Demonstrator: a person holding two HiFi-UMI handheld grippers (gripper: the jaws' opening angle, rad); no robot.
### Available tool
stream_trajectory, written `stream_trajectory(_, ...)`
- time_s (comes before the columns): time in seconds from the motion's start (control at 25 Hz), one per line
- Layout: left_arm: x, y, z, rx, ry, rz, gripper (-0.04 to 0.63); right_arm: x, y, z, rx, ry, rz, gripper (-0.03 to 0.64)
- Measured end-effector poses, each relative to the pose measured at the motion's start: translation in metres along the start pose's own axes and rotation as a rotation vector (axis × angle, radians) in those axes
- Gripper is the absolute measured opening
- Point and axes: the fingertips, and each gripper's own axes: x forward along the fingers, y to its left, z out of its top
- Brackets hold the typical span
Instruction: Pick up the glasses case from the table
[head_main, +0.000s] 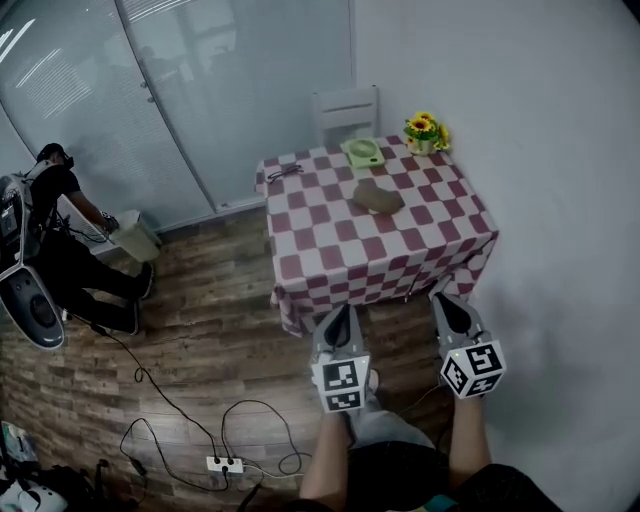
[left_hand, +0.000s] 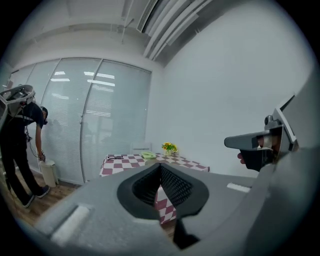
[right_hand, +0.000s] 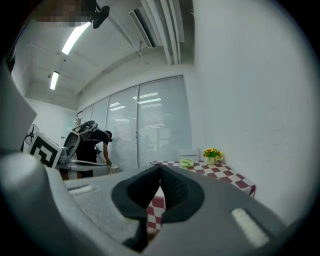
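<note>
The brown glasses case (head_main: 378, 197) lies near the middle of the table with the red-and-white checked cloth (head_main: 340, 260). Both grippers hover in front of the table's near edge, short of the case. My left gripper (head_main: 340, 312) is shut with nothing between its jaws, and in the left gripper view its tips (left_hand: 160, 166) meet. My right gripper (head_main: 445, 300) is shut and empty too, and in the right gripper view its tips (right_hand: 160, 167) also touch. I cannot make out the case in either gripper view.
On the table lie a pair of glasses (head_main: 284, 172), a green dish (head_main: 362, 152) and a pot of sunflowers (head_main: 426, 131). A white chair (head_main: 346, 110) stands behind it. A person (head_main: 60, 240) bends at the left. Cables and a power strip (head_main: 224, 463) lie on the wood floor.
</note>
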Motion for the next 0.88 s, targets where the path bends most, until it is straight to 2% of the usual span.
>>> stream_trajectory(0.32, 0.091, 0.008, -0.014, -0.002, 0.105, -0.048, 0.011, 0.080, -0.053, -0.015, 0.077, 0.038, -0.024, 0.005)
stream_trajectory(0.6, 0.173, 0.022, 0.005, 0.018, 0.101, -0.057, 0.011, 0.149, -0.105, -0.005, 0.095, 0.041, -0.049, 0.005)
stream_trajectory(0.88, 0.225, 0.034, 0.014, 0.013, 0.110, -0.052, 0.011, 0.198, -0.127, 0.006, 0.072, 0.055, -0.029, 0.005)
